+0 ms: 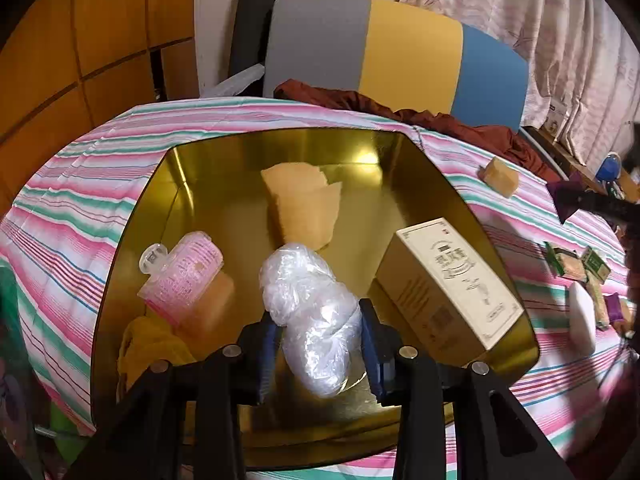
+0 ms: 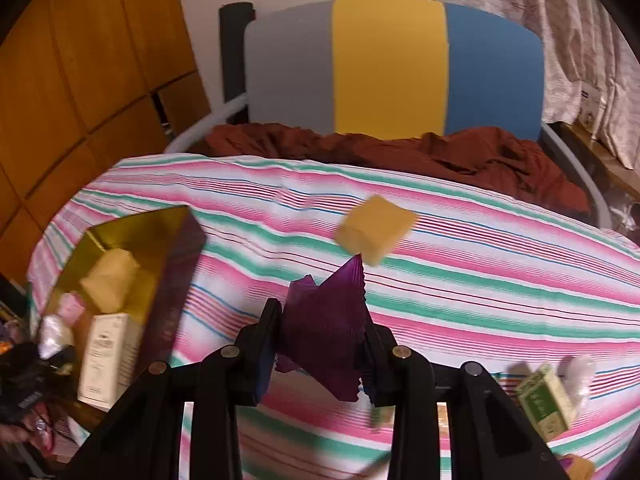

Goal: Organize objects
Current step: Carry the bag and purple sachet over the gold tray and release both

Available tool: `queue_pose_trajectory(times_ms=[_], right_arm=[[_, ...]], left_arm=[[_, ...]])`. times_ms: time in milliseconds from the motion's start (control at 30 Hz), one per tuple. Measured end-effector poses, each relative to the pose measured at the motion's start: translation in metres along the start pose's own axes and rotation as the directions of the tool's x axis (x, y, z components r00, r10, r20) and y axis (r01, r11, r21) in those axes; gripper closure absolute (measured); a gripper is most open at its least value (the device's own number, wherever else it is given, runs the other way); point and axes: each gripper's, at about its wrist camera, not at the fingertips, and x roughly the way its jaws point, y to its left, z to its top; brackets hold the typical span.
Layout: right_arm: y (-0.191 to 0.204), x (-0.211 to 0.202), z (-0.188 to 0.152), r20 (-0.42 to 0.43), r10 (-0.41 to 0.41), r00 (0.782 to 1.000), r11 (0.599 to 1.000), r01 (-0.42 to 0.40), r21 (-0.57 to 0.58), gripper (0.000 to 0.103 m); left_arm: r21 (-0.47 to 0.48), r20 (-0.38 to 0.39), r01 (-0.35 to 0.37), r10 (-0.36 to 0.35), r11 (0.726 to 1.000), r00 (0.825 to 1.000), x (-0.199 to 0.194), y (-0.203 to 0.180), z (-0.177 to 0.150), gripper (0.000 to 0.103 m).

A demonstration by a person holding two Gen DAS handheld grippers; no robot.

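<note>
- Now mid-sort: loose items go from the striped bedspread [image 2: 460, 248] into the gold-lined box [image 1: 192, 184], which sits on the bed's left part.
- Left gripper [image 1: 320, 340] is clenched on a clear plastic bundle [image 1: 312, 304], held over the box's near middle, w/ the pads pressing both sides.
- Already in the box: yellow sponge [image 1: 304, 204] far centre, pink bottle [image 1: 184, 276] left, cream carton [image 1: 452, 284] leaning at the right wall.
- Right gripper [image 2: 324, 344] is grasping a purple pleated paper piece [image 2: 328, 320] above the bedspread, right of the box.
- Still out: a yellow sponge block [image 2: 376, 228] far centre, a green carton [image 2: 544, 400] near right.
- Next, prob.: lower the bundle into the free gap btwn bottle and carton, let go, then bring the purple piece over.
</note>
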Motion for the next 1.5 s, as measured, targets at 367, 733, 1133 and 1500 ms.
queue_pose_trajectory(times_ms=[367, 733, 1133, 1500], right_arm=[[0.110, 0.010, 0.025, -0.003, 0.149, 0.989, 0.983, -0.148, -0.112, 0.068], [0.175, 0.042, 0.021, -0.072, 0.154, 0.985, 0.970, -0.165, -0.181, 0.068], [0.188, 0.070, 0.018, -0.137, 0.125, 0.983, 0.973, -0.148, -0.177, 0.068], [0.192, 0.091, 0.006, -0.187, 0.054, 0.981, 0.977, -0.091, -0.195, 0.051]], left_arm=[[-0.042, 0.049, 0.041, -0.038, 0.998, 0.998, -0.016, 0.016, -0.006, 0.038], [-0.063, 0.128, 0.024, -0.016, 0.998, 0.992, -0.045, 0.030, -0.006, 0.030], [-0.080, 0.136, -0.015, 0.026, 0.997, 0.990, -0.055, 0.040, -0.009, 0.023], [-0.085, 0.164, -0.029, 0.042, 0.996, 0.986, -0.069, 0.046, -0.008, 0.016]])
